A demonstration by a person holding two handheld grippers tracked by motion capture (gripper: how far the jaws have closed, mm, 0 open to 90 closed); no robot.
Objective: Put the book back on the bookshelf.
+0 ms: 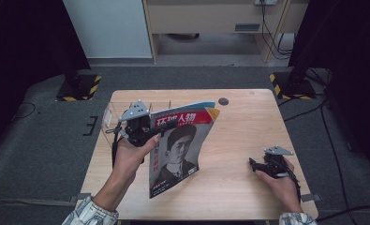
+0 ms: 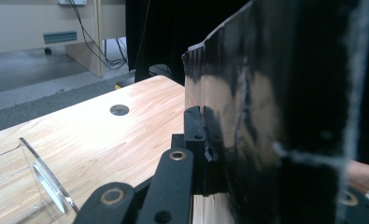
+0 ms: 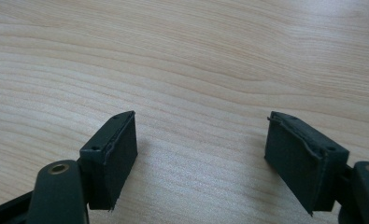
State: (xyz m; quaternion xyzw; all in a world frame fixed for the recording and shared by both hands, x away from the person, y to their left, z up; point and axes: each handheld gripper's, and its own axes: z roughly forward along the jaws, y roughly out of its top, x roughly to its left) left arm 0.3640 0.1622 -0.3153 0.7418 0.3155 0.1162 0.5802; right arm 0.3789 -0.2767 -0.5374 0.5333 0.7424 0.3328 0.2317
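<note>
Fingers: left gripper (image 1: 160, 132) pinches magazine (image 1: 180, 145), right gripper (image 1: 256, 165) wide apart, empty | step: carrying magazine beside clear rack (image 1: 108, 117) | next: probably slide it in upright

Patterned sleeves (image 1: 90, 214); black claws, grey three-cornered plates (image 1: 135, 111)

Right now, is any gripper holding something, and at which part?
The left gripper is shut on the magazine, at its left edge near the top. The right gripper is open and holds nothing.
</note>
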